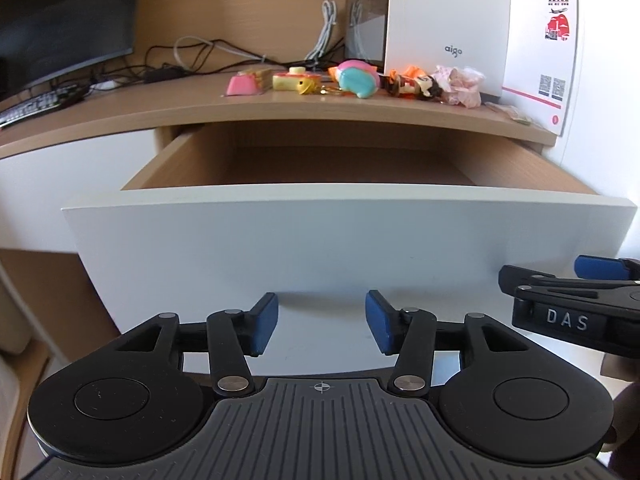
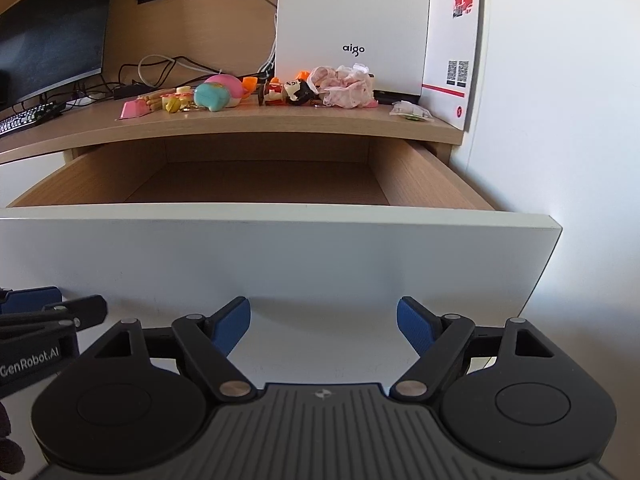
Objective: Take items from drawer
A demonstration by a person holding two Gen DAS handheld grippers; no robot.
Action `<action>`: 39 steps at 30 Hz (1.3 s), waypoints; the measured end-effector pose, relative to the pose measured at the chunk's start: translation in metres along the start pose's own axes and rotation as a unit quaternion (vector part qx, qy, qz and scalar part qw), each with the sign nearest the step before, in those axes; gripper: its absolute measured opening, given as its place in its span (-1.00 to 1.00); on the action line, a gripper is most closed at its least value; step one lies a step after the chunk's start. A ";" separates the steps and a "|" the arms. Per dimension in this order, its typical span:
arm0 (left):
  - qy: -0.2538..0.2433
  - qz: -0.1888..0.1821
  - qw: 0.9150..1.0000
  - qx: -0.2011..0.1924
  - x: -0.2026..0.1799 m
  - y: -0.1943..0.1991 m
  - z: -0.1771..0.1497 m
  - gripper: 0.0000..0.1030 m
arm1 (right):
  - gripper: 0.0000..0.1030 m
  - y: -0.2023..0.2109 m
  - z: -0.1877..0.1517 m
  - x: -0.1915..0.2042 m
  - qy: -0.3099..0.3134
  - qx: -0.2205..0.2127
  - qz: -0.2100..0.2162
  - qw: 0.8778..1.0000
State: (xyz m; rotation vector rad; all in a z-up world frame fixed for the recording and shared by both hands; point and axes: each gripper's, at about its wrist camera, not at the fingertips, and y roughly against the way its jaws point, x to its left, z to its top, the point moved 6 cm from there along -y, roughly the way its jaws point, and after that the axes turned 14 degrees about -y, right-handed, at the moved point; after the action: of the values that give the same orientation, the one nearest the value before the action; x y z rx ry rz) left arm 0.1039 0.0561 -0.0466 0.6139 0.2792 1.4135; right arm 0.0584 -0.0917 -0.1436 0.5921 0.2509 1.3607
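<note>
White drawer [image 1: 348, 240] front, just beyond both parted grippers

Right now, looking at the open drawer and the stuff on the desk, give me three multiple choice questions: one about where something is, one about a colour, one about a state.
1. Where do the small toys lie?
A. inside the drawer
B. on the desk top, in front of the white aigo box
C. on the keyboard

2. What colour are the pads of the left hand-held gripper?
A. blue
B. red
C. green

3. How is the drawer?
A. shut
B. pulled open, nothing showing on the visible part of its floor
C. pulled open and heaped with toys

Answers:
1 B, the toys sit in a row on the desk top before the white aigo box.
2 A, both pads are blue.
3 B, the white front stands forward and the wooden floor that shows is bare.
</note>
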 end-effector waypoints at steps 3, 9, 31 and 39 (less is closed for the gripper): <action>-0.003 0.003 1.000 -0.009 0.008 -0.013 0.009 0.02 | 0.57 -0.019 0.008 0.003 -0.006 0.002 -0.003 1.000; -0.008 0.015 1.000 -0.017 0.024 -0.039 0.027 0.03 | 0.56 -0.051 0.019 0.012 -0.009 -0.007 -0.020 1.000; 0.015 -0.013 0.999 -0.027 0.032 -0.121 0.080 0.99 | 0.69 -0.135 0.072 0.023 -0.014 -0.033 -0.049 0.998; 0.014 0.017 0.999 -0.025 0.026 -0.123 0.081 1.00 | 0.78 -0.137 0.077 0.008 -0.011 -0.030 -0.043 0.999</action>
State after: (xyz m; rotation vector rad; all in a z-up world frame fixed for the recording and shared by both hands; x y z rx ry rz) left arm 0.2533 0.0579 -0.0438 0.5611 0.2558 1.4592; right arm 0.2137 -0.1161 -0.1521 0.5394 0.2144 1.2744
